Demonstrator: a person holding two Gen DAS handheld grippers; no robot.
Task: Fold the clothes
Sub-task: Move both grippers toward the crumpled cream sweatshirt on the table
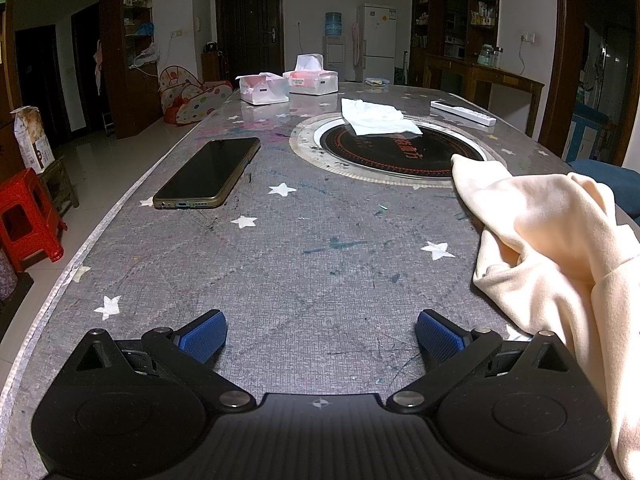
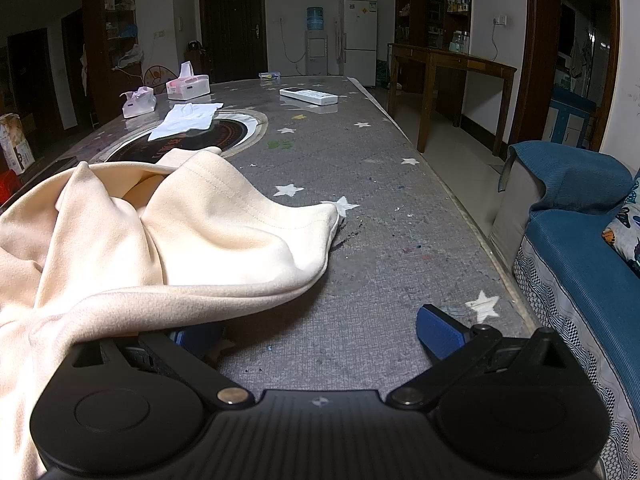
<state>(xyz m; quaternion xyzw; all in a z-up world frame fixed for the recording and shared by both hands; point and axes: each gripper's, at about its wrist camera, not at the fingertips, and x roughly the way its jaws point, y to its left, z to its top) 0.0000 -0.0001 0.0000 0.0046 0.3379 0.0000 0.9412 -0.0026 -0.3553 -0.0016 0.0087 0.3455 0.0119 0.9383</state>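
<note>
A cream garment (image 1: 560,248) lies crumpled on the grey star-patterned table (image 1: 312,248), at the right of the left wrist view. My left gripper (image 1: 320,336) is open and empty, low over bare table to the left of the garment. In the right wrist view the garment (image 2: 160,232) fills the left half and drapes over my right gripper's left finger (image 2: 200,336). My right gripper (image 2: 320,332) is open, with its right finger (image 2: 440,332) clear of the cloth.
A phone (image 1: 208,174) lies left of centre. A round black hob (image 1: 396,148) carries a white cloth (image 1: 376,118). Two tissue boxes (image 1: 288,82) and a remote (image 1: 462,112) sit at the far end. A blue sofa (image 2: 580,232) stands right of the table; a red stool (image 1: 28,216) stands left.
</note>
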